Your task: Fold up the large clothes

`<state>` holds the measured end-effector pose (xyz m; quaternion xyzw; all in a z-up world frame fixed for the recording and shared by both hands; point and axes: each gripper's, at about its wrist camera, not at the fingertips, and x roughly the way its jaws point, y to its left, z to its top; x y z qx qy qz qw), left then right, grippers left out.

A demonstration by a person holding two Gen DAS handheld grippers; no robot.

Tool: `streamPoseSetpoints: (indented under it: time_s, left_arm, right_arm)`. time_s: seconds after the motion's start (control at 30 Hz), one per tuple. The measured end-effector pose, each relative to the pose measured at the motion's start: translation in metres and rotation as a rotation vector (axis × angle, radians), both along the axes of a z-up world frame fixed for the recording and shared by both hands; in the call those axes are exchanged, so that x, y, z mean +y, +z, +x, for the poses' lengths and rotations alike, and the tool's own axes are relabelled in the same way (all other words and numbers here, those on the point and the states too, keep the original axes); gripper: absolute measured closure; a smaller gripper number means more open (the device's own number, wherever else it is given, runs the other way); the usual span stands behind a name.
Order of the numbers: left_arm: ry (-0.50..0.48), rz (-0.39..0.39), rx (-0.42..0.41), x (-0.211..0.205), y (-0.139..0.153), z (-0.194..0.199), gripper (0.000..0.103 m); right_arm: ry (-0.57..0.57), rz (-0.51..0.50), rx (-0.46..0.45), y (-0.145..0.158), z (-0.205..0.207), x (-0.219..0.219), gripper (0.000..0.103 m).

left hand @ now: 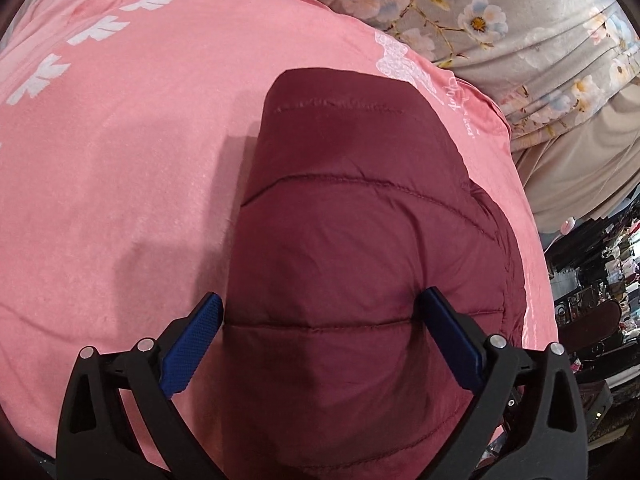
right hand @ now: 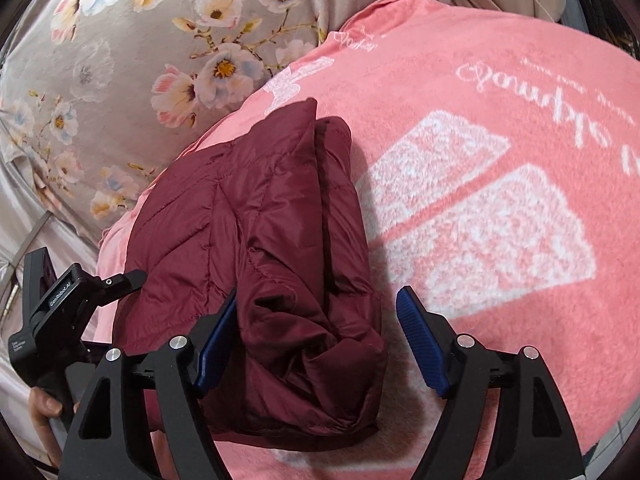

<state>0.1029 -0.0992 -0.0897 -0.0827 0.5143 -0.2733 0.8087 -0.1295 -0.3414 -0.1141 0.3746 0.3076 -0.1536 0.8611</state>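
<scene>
Maroon quilted jacket (left hand: 352, 248) folded (puffy), pink blanket (left hand: 120, 180), both tongs (left hand: 322, 312) (right hand: 316, 320) wide apart, gripping nothing

Each black plastic two-finger tool (left hand: 320, 308) (right hand: 316, 312) has textured blue pads (left hand: 192, 348), silver screw heads, and white "GenRobot.AI" lettering.

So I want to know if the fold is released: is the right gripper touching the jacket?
Cannot tell. In the right wrist view the right gripper stands open around the jacket; one finger clears it, the other overlaps its edge.
</scene>
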Motion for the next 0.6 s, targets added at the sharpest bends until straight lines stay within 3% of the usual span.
streamPoseSetpoints:
  time_s: [0.17,0.6]
  left_arm:
    - [-0.005,-0.007,0.010,-0.005,-0.008,0.004,0.005]
    - [-0.015,-0.030,0.016,-0.010,-0.025,0.008,0.005]
  right_arm:
    - [0.002,0.037,-0.012,-0.007,0.003,0.001,0.026]
    - [0.031,0.016,-0.033,-0.007,0.018,0.005,0.024]
